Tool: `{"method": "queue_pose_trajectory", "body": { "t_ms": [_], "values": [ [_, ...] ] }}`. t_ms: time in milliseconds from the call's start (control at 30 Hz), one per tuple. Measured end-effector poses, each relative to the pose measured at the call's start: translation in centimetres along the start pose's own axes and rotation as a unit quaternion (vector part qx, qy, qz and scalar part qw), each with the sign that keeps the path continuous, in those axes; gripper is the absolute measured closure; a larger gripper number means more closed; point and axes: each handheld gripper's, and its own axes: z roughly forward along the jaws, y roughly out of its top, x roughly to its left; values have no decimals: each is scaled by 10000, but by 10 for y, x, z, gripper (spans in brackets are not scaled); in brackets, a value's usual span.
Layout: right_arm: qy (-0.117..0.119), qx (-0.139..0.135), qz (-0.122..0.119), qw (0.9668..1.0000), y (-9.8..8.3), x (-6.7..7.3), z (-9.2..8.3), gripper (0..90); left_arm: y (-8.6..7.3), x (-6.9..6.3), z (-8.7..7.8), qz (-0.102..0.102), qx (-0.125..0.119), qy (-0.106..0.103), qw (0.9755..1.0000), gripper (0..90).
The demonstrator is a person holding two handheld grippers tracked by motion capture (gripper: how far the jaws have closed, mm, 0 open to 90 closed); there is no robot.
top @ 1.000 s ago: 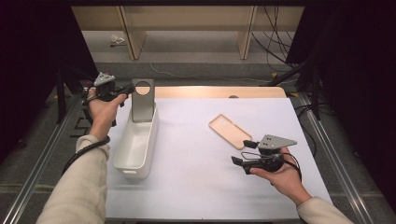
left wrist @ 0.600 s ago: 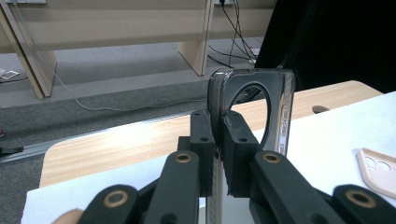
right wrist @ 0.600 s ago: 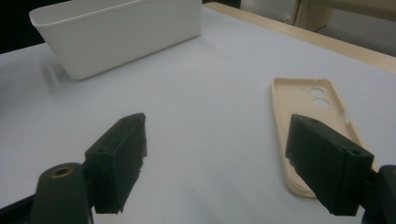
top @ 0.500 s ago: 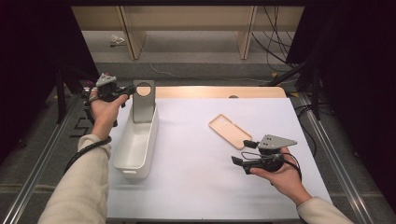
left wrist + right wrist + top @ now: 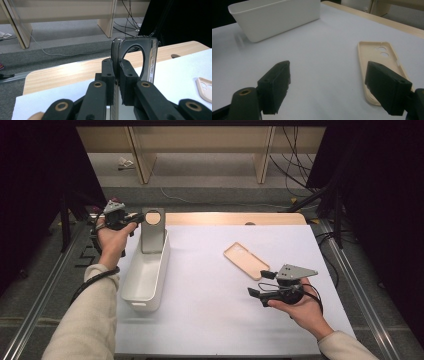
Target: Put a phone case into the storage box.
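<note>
White covers most of the bench (image 5: 210, 320), a sheet laid over a pale wooden top whose bare strip shows along the far edge. On the left of it I see a long white plastic bin (image 5: 145, 280), lying near to far. Right of centre a beige phone case (image 5: 246, 260) lies flat, hollow side up, with its camera holes toward the far end; it sits well apart from the bin. Beyond the bench there are grey carpet, wooden shelf legs and loose cables. Nothing stands between the two cases.

A dark, smoky see-through phone case (image 5: 152, 227) stands upright at the far end of the bin, its lower end down inside it. It has a large round camera opening near its top and side buttons along one edge.

My left tool (image 5: 115, 75) is pressed together on one edge of this dark case, pinching it just below the round opening. My right tool (image 5: 327, 87) rests in the hand over the near right of the bench, its jaws spread wide with nothing between them; one jaw sits just over the near end of the beige case.
</note>
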Motion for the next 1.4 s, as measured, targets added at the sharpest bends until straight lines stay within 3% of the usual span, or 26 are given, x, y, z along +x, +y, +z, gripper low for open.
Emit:
{"method": "queue_pose_trajectory", "body": {
  "t_ms": [1033,1400],
  "values": [
    [13,2,2,10000,0,0,0,214,-14,7,9,-178,120,65,9997,817],
    [15,6,-7,10000,0,0,0,214,-16,11,9,-157,181,180,9996,810]
  ]
}}
